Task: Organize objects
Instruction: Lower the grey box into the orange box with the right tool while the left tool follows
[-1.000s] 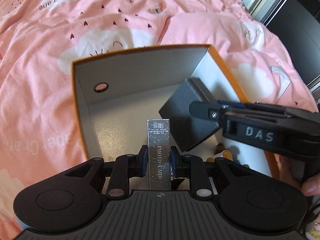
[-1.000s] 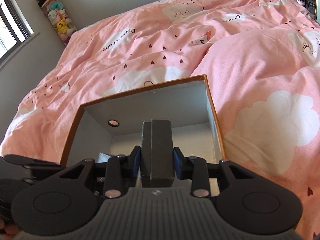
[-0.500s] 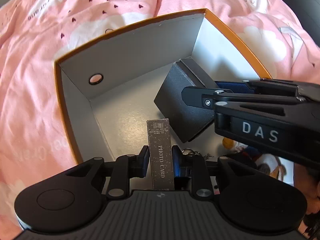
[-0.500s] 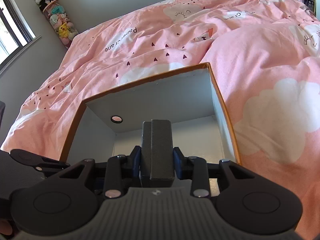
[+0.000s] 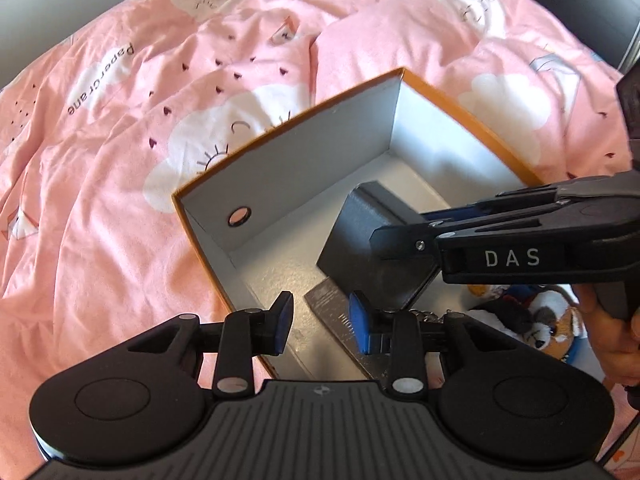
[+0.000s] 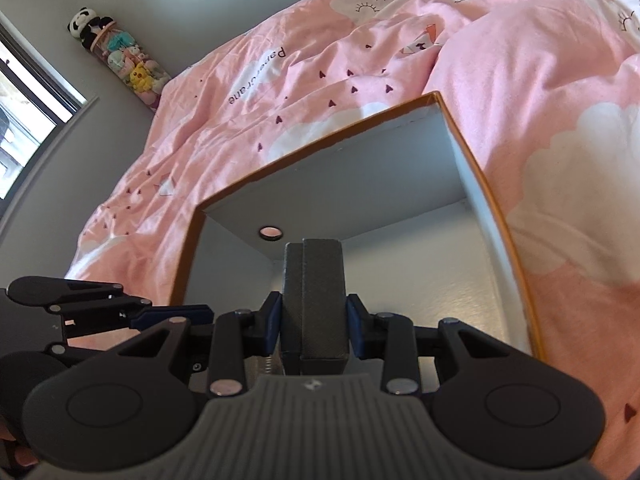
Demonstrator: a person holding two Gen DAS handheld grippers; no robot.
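I read "DAS" in pale capitals on the side of the right gripper, where it reaches over the orange-rimmed box. On the pink duvet, beyond the box's far wall, "Papercrane" is printed in dark letters; it shows in both wrist views. The silver card box lying inside the box carries lettering I cannot make out.

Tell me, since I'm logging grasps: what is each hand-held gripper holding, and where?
Left hand-held gripper: nothing, its jaws have just been opening. Right hand-held gripper: the dark grey box, pinched across its two broad faces at its near end.
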